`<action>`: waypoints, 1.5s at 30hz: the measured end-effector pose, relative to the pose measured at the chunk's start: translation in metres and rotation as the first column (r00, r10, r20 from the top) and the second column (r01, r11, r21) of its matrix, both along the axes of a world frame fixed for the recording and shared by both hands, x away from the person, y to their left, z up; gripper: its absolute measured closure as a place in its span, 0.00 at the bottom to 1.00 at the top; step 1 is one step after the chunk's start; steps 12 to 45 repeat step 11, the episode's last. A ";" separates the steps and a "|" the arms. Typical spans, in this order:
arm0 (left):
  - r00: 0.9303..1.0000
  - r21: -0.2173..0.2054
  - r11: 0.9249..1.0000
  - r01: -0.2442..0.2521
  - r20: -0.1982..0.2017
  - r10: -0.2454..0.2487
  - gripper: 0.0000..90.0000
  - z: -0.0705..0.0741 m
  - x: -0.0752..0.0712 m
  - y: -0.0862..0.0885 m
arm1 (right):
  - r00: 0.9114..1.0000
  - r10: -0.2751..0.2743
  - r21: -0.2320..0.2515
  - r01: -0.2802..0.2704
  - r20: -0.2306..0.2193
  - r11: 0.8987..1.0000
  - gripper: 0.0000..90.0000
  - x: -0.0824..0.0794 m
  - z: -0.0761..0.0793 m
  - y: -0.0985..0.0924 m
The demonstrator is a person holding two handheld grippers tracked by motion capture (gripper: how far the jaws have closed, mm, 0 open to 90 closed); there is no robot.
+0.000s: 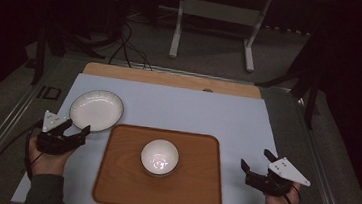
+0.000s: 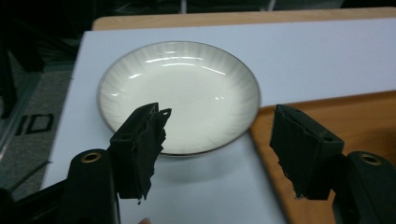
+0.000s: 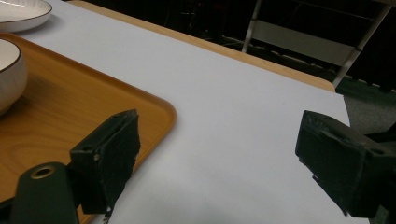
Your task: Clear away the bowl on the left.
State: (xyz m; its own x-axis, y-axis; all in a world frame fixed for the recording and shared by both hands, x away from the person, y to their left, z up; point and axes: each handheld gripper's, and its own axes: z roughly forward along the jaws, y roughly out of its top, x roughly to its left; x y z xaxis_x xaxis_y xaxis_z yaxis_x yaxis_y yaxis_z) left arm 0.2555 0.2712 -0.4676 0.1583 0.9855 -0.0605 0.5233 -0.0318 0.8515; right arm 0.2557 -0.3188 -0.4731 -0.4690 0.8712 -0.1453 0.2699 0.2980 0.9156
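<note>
A white shallow plate [image 1: 96,110] with a dark rim lies on the pale mat at the left; it looms close ahead in the left gripper view [image 2: 180,95]. A small white bowl [image 1: 159,156] stands in the middle of a wooden tray [image 1: 195,194]. My left gripper [image 1: 77,127] is open just short of the plate's near edge, jaws [image 2: 219,135] spread with nothing between them. My right gripper [image 1: 256,159] is open over the mat to the right of the tray, and its view has the tray corner [image 3: 149,105] and bowl edge [image 3: 9,74] at left.
The pale mat [image 1: 228,116] covers a wooden tabletop whose far edge [image 1: 171,78] is bare. Beyond stands a white table frame [image 1: 214,22] on a grey floor with cables. Metal rails run along both table sides.
</note>
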 end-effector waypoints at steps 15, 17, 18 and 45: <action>0.997 -0.031 0.997 -0.067 0.020 0.068 0.34 -0.004 -0.005 0.022 | 0.999 -0.036 0.012 0.036 -0.021 0.999 0.15 0.006 -0.005 -0.008; 0.997 -0.031 0.997 -0.067 0.020 0.068 0.34 -0.004 -0.005 0.022 | 0.999 -0.036 0.012 0.036 -0.021 0.999 0.15 0.006 -0.005 -0.008; 0.997 -0.031 0.997 -0.067 0.020 0.068 0.34 -0.004 -0.005 0.022 | 0.999 -0.036 0.012 0.036 -0.021 0.999 0.15 0.006 -0.005 -0.008; 0.997 -0.031 0.997 -0.067 0.020 0.068 0.34 -0.004 -0.005 0.022 | 0.999 -0.036 0.012 0.036 -0.021 0.999 0.15 0.006 -0.005 -0.008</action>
